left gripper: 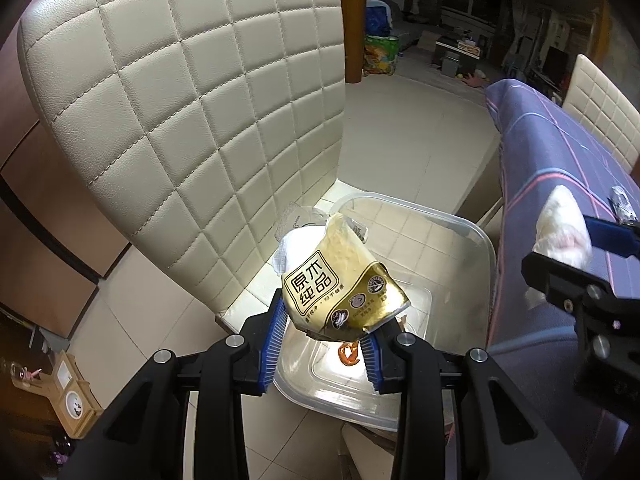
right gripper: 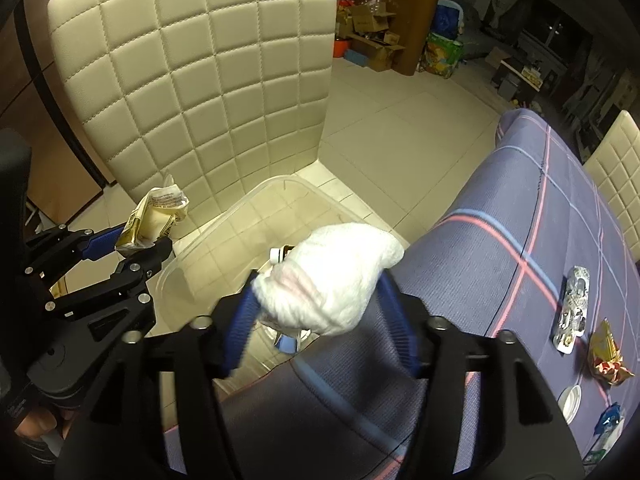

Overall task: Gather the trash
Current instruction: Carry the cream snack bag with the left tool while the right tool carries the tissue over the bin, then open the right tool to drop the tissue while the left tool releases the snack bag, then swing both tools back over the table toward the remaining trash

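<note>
My left gripper [left gripper: 324, 340] is shut on a gold and cream tissue packet [left gripper: 340, 280] and holds it above the clear plastic bin [left gripper: 476, 236] on the chair seat. It shows at the left of the right wrist view [right gripper: 132, 246] with the packet [right gripper: 154, 216]. My right gripper [right gripper: 316, 300] is shut on a crumpled white tissue wad [right gripper: 332, 276] over the bin's edge [right gripper: 224, 216], beside the table. It shows at the right of the left wrist view [left gripper: 560, 248] with the wad [left gripper: 560, 224]. Some trash lies in the bin.
A cream quilted chair [left gripper: 180, 120] holds the bin. The table with a purple plaid cloth [right gripper: 520, 220] carries a blister pack [right gripper: 574, 308], a gold wrapper [right gripper: 608, 356], a white cap [right gripper: 570, 400] and a blue wrapper [right gripper: 610, 420]. Tiled floor lies beyond.
</note>
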Demonstrator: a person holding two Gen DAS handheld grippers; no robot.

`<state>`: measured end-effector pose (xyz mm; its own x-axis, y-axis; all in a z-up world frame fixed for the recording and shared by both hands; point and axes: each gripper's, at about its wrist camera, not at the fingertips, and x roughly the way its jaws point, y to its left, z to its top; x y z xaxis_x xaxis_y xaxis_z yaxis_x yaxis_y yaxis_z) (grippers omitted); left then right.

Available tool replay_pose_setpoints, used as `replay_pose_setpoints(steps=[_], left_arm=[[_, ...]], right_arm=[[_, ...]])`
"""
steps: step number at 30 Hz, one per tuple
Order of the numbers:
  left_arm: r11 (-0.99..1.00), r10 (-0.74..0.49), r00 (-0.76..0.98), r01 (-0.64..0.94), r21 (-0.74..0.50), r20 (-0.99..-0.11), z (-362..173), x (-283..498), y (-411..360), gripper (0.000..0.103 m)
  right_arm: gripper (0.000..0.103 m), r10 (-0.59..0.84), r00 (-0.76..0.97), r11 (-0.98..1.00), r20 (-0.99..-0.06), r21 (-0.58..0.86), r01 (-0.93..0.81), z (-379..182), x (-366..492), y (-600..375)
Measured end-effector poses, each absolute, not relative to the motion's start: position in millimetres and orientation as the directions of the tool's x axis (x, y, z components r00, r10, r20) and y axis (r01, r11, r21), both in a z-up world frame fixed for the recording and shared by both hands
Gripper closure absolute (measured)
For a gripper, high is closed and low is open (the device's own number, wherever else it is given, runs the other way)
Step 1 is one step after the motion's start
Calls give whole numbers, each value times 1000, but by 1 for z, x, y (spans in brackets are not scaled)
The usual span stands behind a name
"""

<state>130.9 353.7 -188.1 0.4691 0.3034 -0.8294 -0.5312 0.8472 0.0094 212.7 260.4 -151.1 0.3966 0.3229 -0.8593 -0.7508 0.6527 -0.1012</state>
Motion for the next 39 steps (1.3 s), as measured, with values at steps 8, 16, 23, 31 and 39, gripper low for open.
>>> replay_pose_setpoints(steps=[8, 16, 23, 31, 39], left_arm=[[848, 296, 466, -530, 4, -834, -191, 139, 354, 69], [857, 275, 471, -515, -8, -838, -192, 143, 349, 69], [870, 256, 487, -493, -21, -835, -189, 148, 341, 68], [876, 238, 505, -480, -41, -830, -183, 156, 330, 36], [870, 229, 514, -488, -63, -827, -174, 147, 325, 29]], right_arm=[[15, 325, 410, 698, -852, -76, -712, -148, 227, 246], [15, 336, 404, 710, -851, -53, -702, -144, 226, 237], [15, 332, 410, 710, -849, -61, -702, -143, 219, 227], [15, 322, 437, 741, -840, -64, -669, -135, 220, 203], [15, 303, 446, 772, -842, -57, -633, -136, 218, 175]])
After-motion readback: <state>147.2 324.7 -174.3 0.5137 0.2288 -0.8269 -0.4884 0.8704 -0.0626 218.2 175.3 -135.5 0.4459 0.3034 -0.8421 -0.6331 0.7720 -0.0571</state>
